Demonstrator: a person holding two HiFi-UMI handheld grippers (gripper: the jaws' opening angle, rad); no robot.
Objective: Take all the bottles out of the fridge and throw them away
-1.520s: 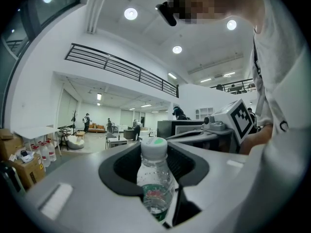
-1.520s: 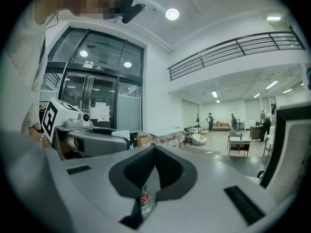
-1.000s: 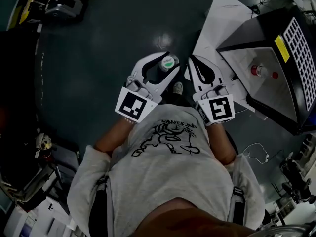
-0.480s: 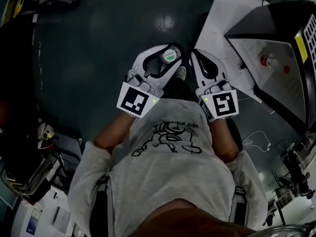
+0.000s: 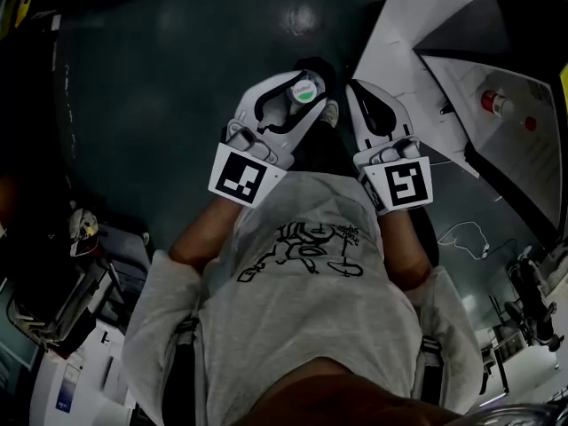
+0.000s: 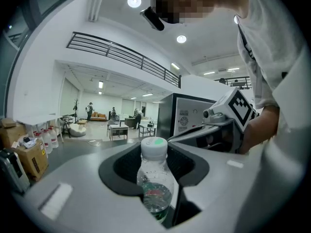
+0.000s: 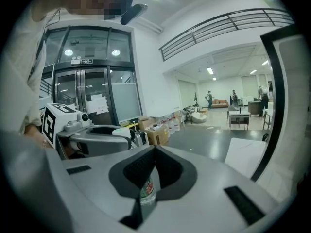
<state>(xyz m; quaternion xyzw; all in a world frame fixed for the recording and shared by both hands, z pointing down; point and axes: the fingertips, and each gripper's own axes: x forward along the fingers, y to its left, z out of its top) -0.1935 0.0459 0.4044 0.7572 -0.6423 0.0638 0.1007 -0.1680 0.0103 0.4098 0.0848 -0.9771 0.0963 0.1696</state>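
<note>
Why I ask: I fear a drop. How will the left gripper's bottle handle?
The bottle looks like clear plastic, so probably light and squashy. Round-bodied, it would likely roll if dropped. Its cap is on, so spills seem unlikely.

Left gripper (image 5: 306, 85) jaws parted, right gripper (image 5: 357, 89) jaws together.

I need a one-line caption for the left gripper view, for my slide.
Left claw grips an upright clear bottle with a white cap.

Clear glossy plastic bottle (image 6: 154, 183), smooth white plastic left gripper (image 5: 309, 76) around it, ribbed black pads (image 6: 124, 166), grey cloth shirt (image 5: 302, 309) behind, shiny dark floor (image 5: 177, 60) below
</note>
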